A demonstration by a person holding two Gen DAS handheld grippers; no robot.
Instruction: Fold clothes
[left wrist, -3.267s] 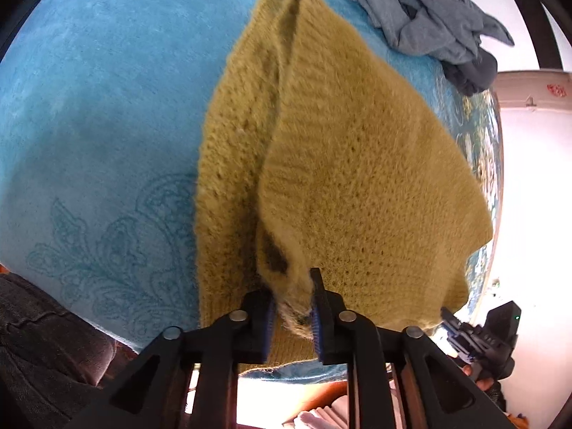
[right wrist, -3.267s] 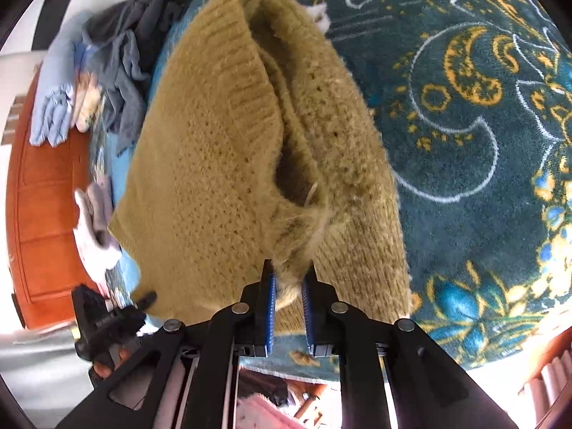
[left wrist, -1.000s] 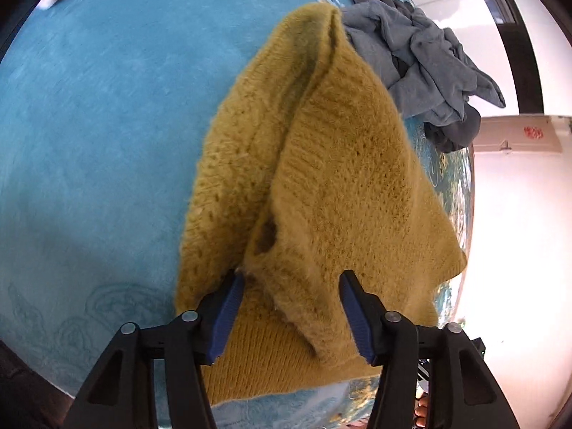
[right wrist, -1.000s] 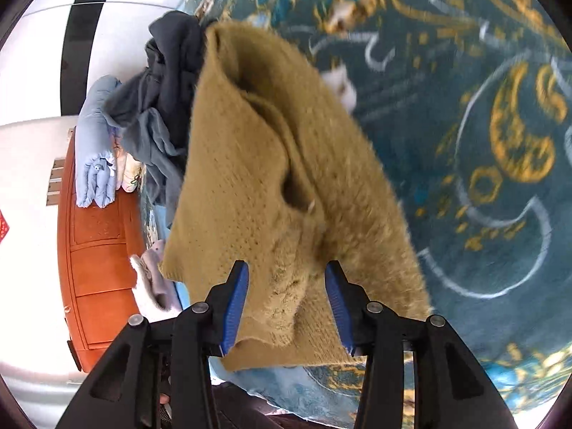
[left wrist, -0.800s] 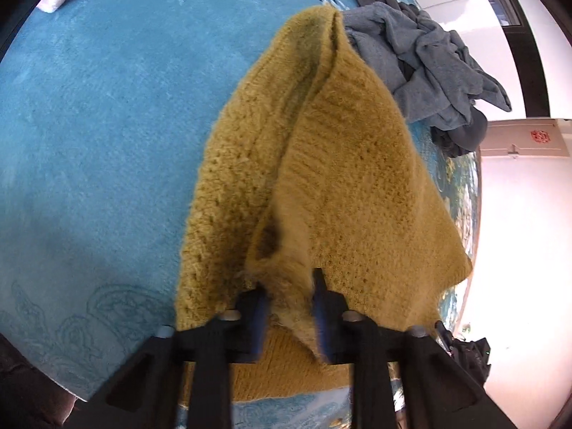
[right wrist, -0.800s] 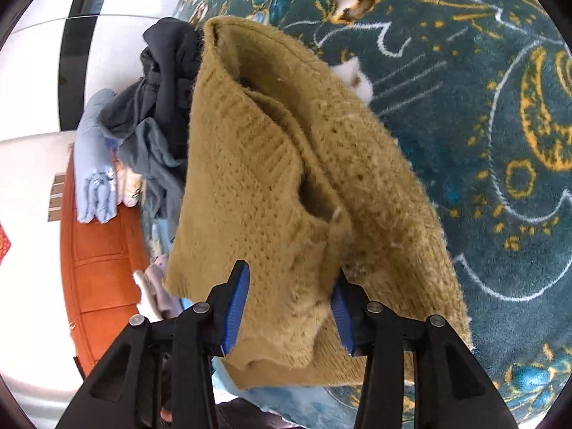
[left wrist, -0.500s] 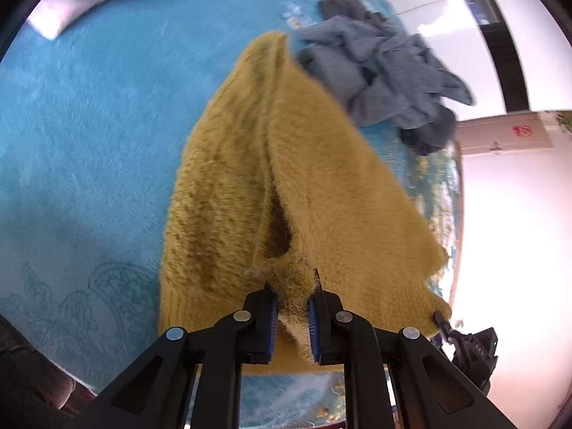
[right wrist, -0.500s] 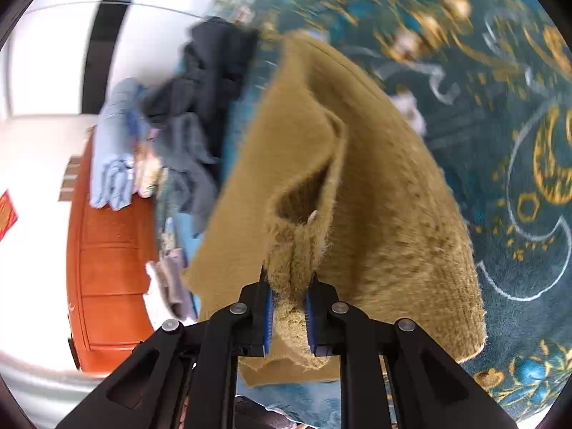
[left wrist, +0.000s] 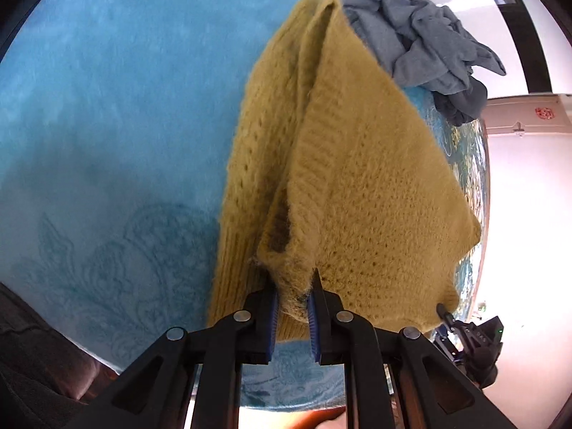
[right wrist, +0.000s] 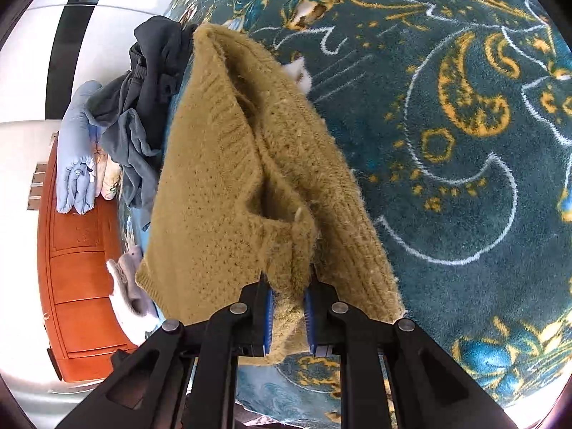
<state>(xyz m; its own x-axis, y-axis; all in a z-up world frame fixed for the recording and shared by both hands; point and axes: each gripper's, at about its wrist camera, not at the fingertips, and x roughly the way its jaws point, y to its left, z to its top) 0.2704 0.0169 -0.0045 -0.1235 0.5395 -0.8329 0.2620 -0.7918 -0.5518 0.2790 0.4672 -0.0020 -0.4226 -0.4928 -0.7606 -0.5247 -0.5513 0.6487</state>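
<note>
A mustard-yellow knitted sweater (left wrist: 364, 178) hangs folded over a blue patterned blanket. My left gripper (left wrist: 292, 307) is shut on one corner of its near edge. My right gripper (right wrist: 289, 307) is shut on the other corner of the same sweater (right wrist: 221, 193), which drapes away from the fingers toward the far side. The right gripper also shows in the left wrist view (left wrist: 472, 339) at the lower right, below the sweater's hanging corner.
A heap of grey clothes (left wrist: 422, 39) lies beyond the sweater, also in the right wrist view (right wrist: 143, 107). The blanket (right wrist: 464, 178) has gold and white patterns. A light blue folded garment (right wrist: 77, 150) lies on an orange wooden cabinet (right wrist: 78, 268). Pale small garments (right wrist: 128, 296) lie at the bed's edge.
Both grippers opened about a second ago, then closed again on the sweater's near corners. The sweater is lifted once more and hangs from both grippers.
</note>
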